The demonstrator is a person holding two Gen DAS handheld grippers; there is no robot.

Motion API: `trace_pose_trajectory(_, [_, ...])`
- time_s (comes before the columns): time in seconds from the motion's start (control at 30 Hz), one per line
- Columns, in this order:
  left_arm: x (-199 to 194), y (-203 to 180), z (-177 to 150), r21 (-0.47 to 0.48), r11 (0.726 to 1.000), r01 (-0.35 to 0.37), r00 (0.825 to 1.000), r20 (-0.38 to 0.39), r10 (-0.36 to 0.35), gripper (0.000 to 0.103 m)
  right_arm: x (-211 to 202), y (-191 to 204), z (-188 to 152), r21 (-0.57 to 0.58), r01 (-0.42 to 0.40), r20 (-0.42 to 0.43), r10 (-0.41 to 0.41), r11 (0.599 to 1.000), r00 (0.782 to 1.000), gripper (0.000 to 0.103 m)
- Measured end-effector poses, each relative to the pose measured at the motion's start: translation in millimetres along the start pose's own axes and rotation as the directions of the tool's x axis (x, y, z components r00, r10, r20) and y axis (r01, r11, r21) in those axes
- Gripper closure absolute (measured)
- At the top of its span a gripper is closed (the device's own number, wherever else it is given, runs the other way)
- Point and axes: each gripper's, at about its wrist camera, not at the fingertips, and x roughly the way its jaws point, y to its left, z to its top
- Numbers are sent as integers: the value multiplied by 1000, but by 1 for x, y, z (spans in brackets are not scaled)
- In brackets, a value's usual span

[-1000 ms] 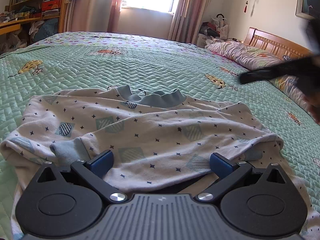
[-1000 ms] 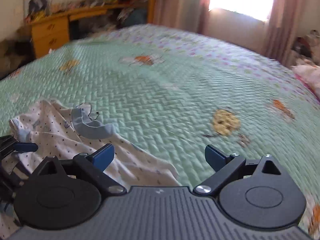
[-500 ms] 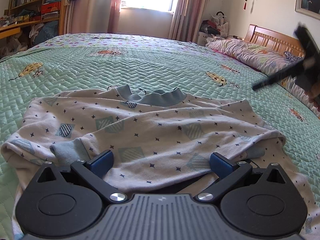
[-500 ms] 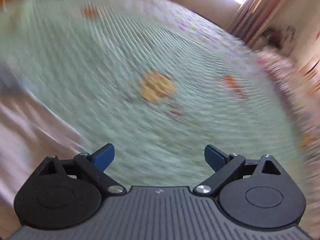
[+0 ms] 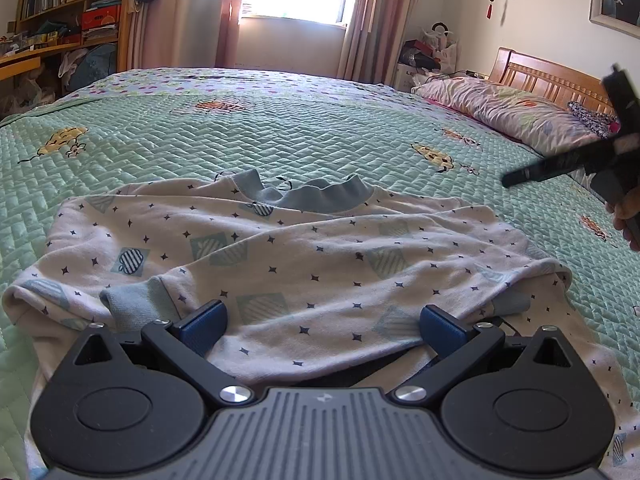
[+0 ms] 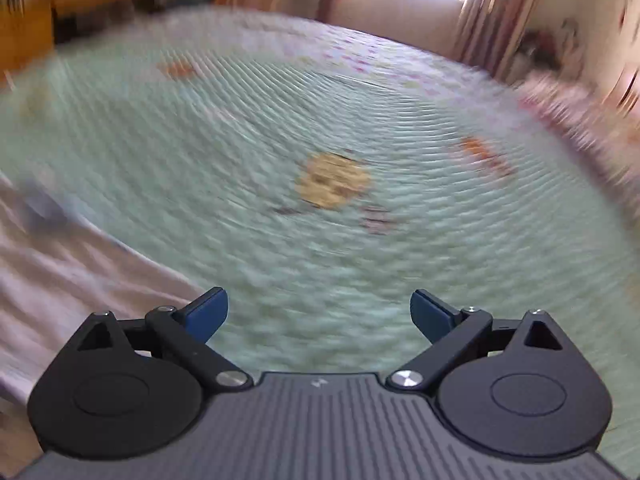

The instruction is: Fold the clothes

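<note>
Cotton, white with small dark stars, the shirt (image 5: 280, 264) lies spread on the green quilted bed (image 5: 280, 120), blue collar (image 5: 316, 196) away from you, both sleeves apparently folded in across the body. Your left gripper (image 5: 322, 322) sits low over the near hem, jaws wide apart and empty, placed to pinch that edge. Your right gripper (image 6: 319, 312), also spread and empty, is off to the side over bare quilt, its view blurred
</note>
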Motion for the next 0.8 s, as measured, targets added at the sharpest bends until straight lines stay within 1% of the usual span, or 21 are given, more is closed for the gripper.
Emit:
trace_pose_trajectory(0.03, [0, 0, 0, 0, 1000, 0, 1000, 0, 0, 1, 3, 3, -1, 17, -65, 5, 65, 998, 998, 5])
trace_pose_trajectory(0.07, [0, 0, 0, 2, 1000, -2, 1000, -1, 2, 1, 10, 9, -1, 10, -82, -6, 82, 997, 997, 5])
trace_pose_trajectory(0.1, [0, 0, 0, 3, 1000, -3, 1000, -2, 3, 1, 20, 12, -2, -22, -49, -27, 48, 999, 998, 5])
trace_pose_trajectory(0.13, [0, -1, 1, 5, 1000, -4, 1000, -2, 4, 1, 35, 11, -4, -89, 47, -55, -52, 995, 997, 6])
trace_pose_trajectory(0.17, [1, -1, 1, 6, 1000, -5, 1000, -3, 5, 1, 49, 11, -7, -157, 140, -76, -153, 978, 985, 7])
trace_pose_trajectory(0.2, [1, -1, 1, 6, 1000, -5, 1000, -3, 5, 1, 56, 7, -10, -200, 222, -59, -238, 954, 970, 6])
trace_pose_trajectory(0.27, [0, 0, 1, 2, 1000, 0, 1000, -1, 0, 1, 39, -7, -13, -134, 315, 19, -315, 940, 949, 7])
trace_pose_trajectory(0.3, [0, 1, 1, 0, 1000, 1, 1000, -1, -1, 1, 28, -12, -15, -85, 313, 46, -310, 946, 950, 7])
trace_pose_trajectory(0.33, [0, 1, 1, 0, 1000, 1, 1000, 0, -1, 1, 16, -15, -18, -38, 247, 66, -244, 968, 967, 7])
trace_pose_trajectory(0.37, [0, 0, 0, 1, 1000, 1, 1000, 0, -1, 1, 5, -15, -22, 7, 160, 82, -160, 987, 984, 7])
trace_pose_trajectory(0.4, [0, 1, 0, 0, 1000, 1, 1000, 0, -1, 1, -6, -16, -26, 51, 70, 102, -75, 996, 992, 7])
trace_pose_trajectory(0.43, [0, 1, 0, -2, 1000, 3, 1000, 1, -3, 1, -15, -14, -32, 77, -17, 118, 8, 997, 993, 7])
trace_pose_trajectory(0.47, [0, 1, 0, -4, 1000, 5, 1000, 2, -5, 1, -20, -8, -39, 68, -85, 120, 76, 994, 990, 7])
trace_pose_trajectory(0.5, [0, 1, 0, -6, 1000, 7, 1000, 2, -7, 1, -17, 0, -46, 22, -93, 91, 90, 995, 992, 7])
trace_pose_trajectory(0.53, [0, 2, 0, -8, 1000, 9, 1000, 3, -9, 1, -10, 9, -52, -45, -50, 37, 52, 998, 998, 7])
trace_pose_trajectory(0.57, [0, 2, 0, -9, 1000, 10, 1000, 3, -10, 1, -7, 14, -58, -87, 0, 15, 1, 996, 1000, 8])
trace_pose_trajectory(0.63, [0, 2, 0, -10, 1000, 10, 1000, 4, -10, 1, -11, 11, -69, -99, 125, 51, -121, 987, 991, 8])
trace_pose_trajectory(0.67, [0, 2, 0, -10, 1000, 11, 1000, 4, -11, 1, -19, 10, -72, -73, 145, 80, -139, 987, 987, 8])
trace_pose_trajectory(0.73, [-3, 7, 2, -38, 999, 30, 1000, 6, -29, 1, -45, 8, -74, 40, 63, 170, -69, 997, 983, 7])
trace_pose_trajectory(0.77, [-4, 10, 4, -58, 997, 42, 999, 7, -42, 1, -55, 13, -74, 61, 14, 202, -26, 998, 979, 7])
trace_pose_trajectory(0.8, [-5, 13, 5, -77, 995, 55, 998, 9, -55, 1, -57, 18, -74, 64, -28, 210, 14, 998, 978, 5])
